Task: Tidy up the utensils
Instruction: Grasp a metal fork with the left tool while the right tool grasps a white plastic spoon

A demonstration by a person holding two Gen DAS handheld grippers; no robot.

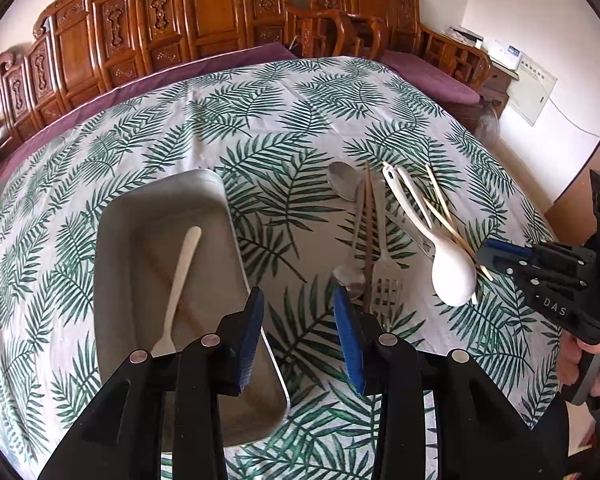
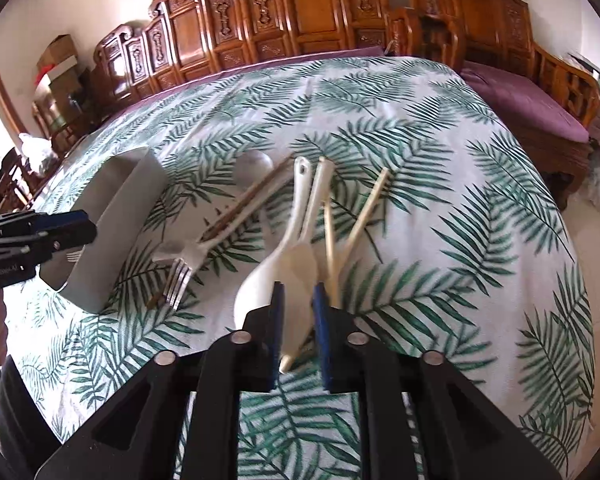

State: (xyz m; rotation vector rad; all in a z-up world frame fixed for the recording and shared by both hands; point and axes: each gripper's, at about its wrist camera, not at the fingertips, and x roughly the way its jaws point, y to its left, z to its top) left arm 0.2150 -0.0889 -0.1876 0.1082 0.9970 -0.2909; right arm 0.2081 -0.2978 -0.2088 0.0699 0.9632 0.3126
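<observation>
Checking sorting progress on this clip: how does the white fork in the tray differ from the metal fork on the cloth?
The white fork lies alone inside the grey tray; the metal fork lies on the leaf-print tablecloth among spoons and chopsticks. The white fork looks matte and pale; the metal fork is silvery and reflective. Both lie flat with tines toward the camera.

Leaf-print cloth (image 1: pixel 308 92) covers the desk beneath the jaws. Carved wooden benches (image 1: pixel 204 20) with purple cushions (image 2: pixel 528 100) stand beyond them. Cardboard boxes (image 2: pixel 58 62) far left.
</observation>
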